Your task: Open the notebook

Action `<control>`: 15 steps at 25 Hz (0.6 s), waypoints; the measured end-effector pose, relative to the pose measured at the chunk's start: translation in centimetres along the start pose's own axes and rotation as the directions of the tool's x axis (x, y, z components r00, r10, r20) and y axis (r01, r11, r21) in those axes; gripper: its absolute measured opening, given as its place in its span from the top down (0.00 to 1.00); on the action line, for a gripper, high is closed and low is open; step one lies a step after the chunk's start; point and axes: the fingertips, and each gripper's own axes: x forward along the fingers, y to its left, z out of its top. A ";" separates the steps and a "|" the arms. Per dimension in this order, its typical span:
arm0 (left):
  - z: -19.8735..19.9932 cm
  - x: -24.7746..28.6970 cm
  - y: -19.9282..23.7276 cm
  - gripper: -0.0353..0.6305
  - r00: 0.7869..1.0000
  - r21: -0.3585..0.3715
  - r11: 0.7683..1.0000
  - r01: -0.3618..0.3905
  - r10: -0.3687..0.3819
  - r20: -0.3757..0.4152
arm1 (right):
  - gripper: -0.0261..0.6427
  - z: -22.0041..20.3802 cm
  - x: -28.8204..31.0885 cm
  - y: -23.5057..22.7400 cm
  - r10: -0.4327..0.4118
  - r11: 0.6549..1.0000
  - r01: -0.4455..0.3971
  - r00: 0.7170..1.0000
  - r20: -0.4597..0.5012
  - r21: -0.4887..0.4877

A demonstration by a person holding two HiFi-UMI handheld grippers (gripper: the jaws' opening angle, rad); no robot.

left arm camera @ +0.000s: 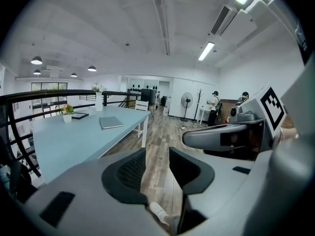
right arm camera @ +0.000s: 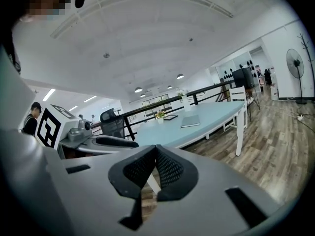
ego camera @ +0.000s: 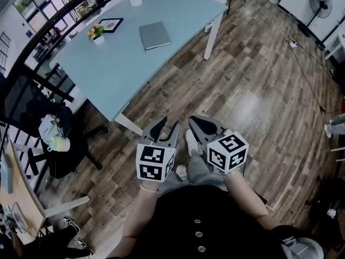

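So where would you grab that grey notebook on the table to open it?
Probably the cover's free edge: the notebook lies flat and closed on the table, so only a thin edge offers a pinch. Come in low from the table's near side; which edge is the spine is unclear.

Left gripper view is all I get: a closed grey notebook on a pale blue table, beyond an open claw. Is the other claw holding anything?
Observer: No. The right gripper view shows the right claw with its tips together and nothing between them.
Operator: Where is the person standing?
Observer: The head view shows them on the brown wooden floor, off a corner of the pale blue table. The left claw and right claw are in front of the body, neither over the tabletop.
Operator: Anything beside them?
Observer: The head view shows pale items heaped on a black office chair at their left.
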 end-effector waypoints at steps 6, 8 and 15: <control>1.5 3.9 2.0 0.72 1.000 0.000 1.000 -0.018 0.018 -0.011 | 0.95 1.6 3.1 -3.1 0.027 1.000 -0.027 1.000 -0.015 -0.001; 2.7 5.6 2.9 0.72 1.000 0.001 1.000 -0.026 0.026 -0.006 | 0.95 2.5 4.5 -4.3 0.042 0.999 -0.042 0.999 -0.020 -0.004; 7.1 11.5 5.9 0.72 0.997 -0.002 0.997 -0.076 0.076 0.005 | 0.95 7.2 8.6 -10.0 0.079 0.997 -0.079 0.997 -0.016 -0.018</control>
